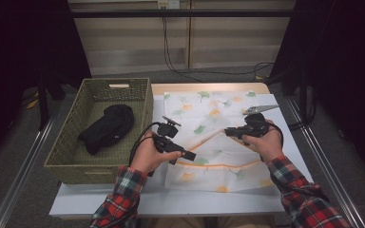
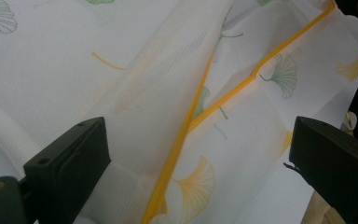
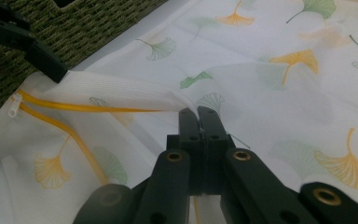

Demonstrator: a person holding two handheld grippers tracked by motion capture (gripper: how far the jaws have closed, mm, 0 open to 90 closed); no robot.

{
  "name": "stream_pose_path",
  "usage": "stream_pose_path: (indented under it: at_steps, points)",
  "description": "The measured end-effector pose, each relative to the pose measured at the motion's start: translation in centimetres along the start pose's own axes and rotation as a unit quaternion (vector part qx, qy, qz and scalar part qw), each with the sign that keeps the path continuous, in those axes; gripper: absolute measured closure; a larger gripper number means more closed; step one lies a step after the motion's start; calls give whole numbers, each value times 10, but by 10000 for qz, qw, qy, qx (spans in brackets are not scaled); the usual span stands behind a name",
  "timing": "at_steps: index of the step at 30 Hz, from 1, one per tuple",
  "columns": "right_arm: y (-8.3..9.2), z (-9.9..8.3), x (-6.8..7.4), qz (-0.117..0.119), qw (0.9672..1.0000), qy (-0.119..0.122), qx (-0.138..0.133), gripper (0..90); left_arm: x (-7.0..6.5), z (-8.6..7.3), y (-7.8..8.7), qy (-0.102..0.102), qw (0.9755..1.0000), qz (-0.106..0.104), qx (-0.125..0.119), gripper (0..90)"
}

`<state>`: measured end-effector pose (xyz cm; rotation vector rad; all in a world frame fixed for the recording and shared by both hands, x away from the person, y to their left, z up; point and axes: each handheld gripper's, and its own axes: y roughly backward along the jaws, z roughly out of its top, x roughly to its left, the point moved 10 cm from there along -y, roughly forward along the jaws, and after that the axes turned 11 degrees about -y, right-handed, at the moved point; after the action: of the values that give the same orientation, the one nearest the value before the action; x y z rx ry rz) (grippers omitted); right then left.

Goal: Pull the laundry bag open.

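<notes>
My right gripper point(image 3: 199, 113) pinched the mesh laundry bag's point(image 1: 218, 142) raised fold on the tabletop point(image 1: 171, 202); left gripper point(image 2: 196, 154) stood wide, bag between its jaws untouched. Best to lift gently, keeping the yellow zipper point(image 2: 182, 135) mouth open.

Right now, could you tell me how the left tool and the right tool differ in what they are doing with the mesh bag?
The left tool stands wide open, gripping nothing, while the right tool is shut on the mesh bag. The left has the bag's yellow zipper lying loose between its jaws; the right lifts a pinched fold. Both are black and hover over the bag.
</notes>
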<state>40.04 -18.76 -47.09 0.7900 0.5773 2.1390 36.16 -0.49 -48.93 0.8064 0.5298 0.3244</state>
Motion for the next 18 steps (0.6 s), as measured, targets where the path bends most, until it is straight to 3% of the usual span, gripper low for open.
stream_pose_path:
  at_steps: [10,18]
  points:
    - [0,11,2,52,9999,-90,-99,900,-1,-1,1,-107,9999,30,58,42]
    - [4,18,5,83,9998,-43,-156,900,-3,1,2,-80,10000,35,11,41]
